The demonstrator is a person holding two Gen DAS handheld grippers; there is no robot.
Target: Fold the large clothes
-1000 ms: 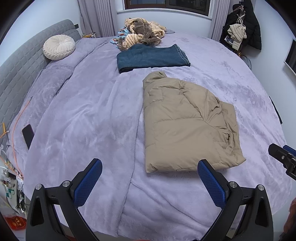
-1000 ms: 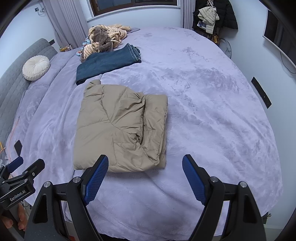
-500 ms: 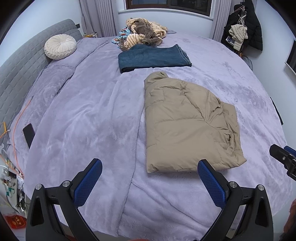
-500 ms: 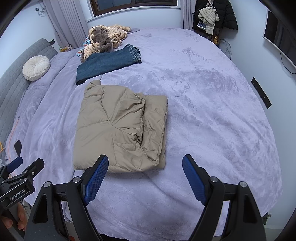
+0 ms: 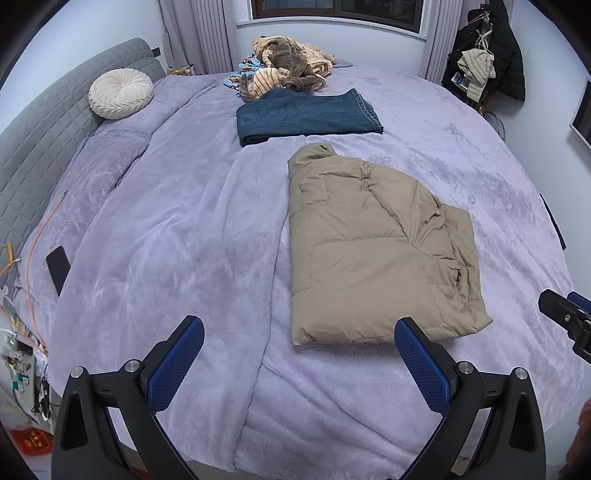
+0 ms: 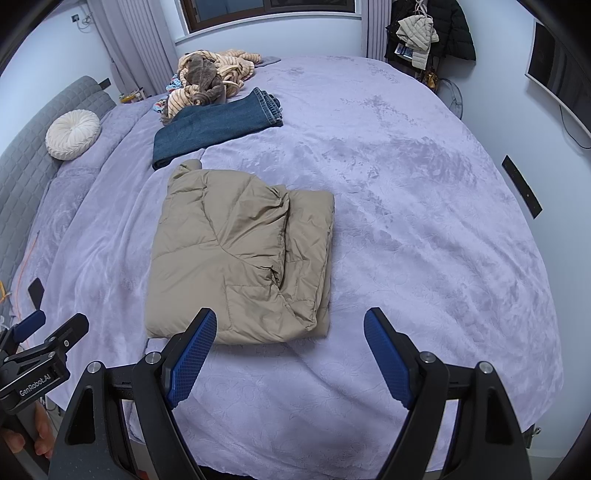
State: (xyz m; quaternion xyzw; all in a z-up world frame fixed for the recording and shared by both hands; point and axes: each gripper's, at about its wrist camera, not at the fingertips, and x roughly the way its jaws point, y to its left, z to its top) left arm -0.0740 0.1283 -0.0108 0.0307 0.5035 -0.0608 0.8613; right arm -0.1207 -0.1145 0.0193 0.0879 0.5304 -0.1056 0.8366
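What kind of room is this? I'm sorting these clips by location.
A bedroom, most likely. A wide bed under a purple blanket fills the view, with a padded headboard and a round cushion at one side, and coats hanging in the corner by the curtained window.

We look across a wide bed (image 5: 166,229) covered by a lilac plush blanket, with a grey quilted headboard (image 5: 44,122) along its left side and a round cream cushion (image 5: 120,94) resting against it. Beyond the far edge we see a dark window (image 6: 269,11) set in a pale wall, flanked by light pleated curtains (image 5: 207,33). At the right, dark and beige coats (image 6: 428,29) hang in the corner, and a flat screen (image 6: 561,77) is mounted on the right-hand wall.
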